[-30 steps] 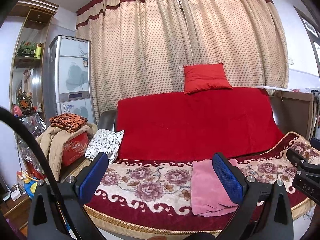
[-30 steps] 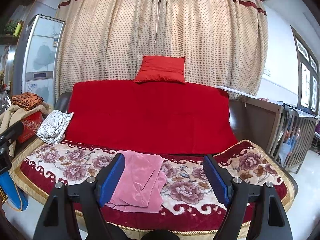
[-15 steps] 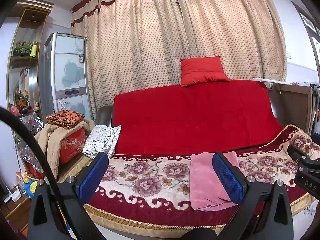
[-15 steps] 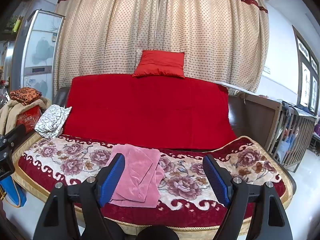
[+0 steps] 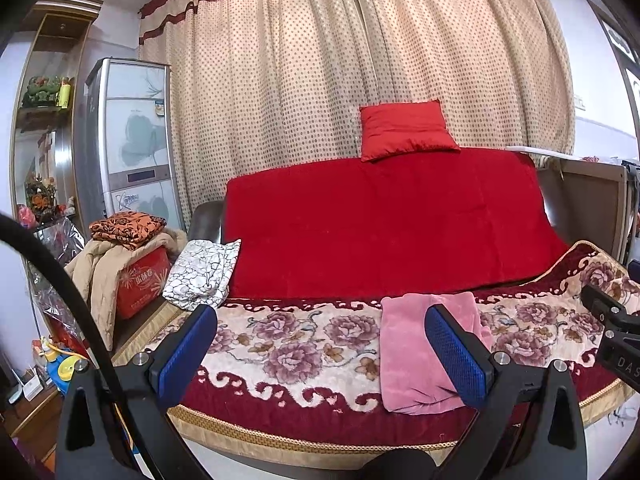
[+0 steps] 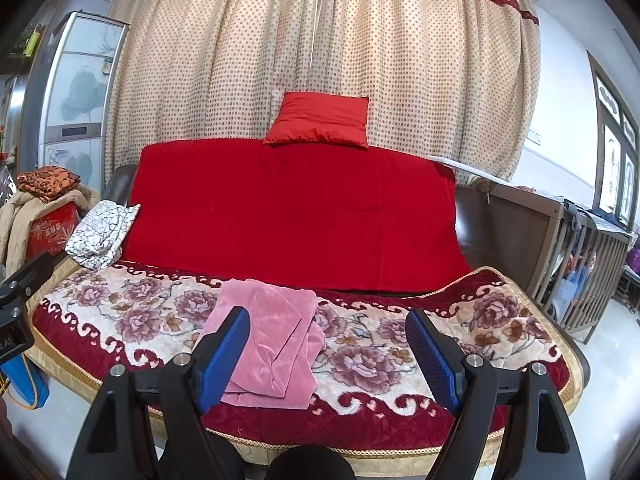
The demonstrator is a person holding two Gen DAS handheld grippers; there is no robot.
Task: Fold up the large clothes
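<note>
A folded pink garment [image 5: 416, 356] lies on the floral blanket [image 5: 304, 344] that covers the sofa seat; it also shows in the right wrist view [image 6: 276, 344]. My left gripper [image 5: 320, 356] is open and empty, held back from the sofa's front edge. Its right pad overlaps the garment in view without touching it. My right gripper [image 6: 328, 356] is open and empty, also back from the sofa, with the garment behind its left pad. The right gripper's body [image 5: 612, 336] shows at the left view's right edge.
A red throw [image 6: 296, 212] covers the sofa back, with a red cushion [image 6: 320, 124] on top. A black-and-white cloth [image 6: 100, 236] lies at the seat's left end. A red box [image 5: 140, 280] piled with clothes stands left; a wooden crib [image 6: 580, 264] stands right.
Both grippers have drawn back and risen a little, so the sofa and pink garment sit lower and farther in view. Both stay open.
</note>
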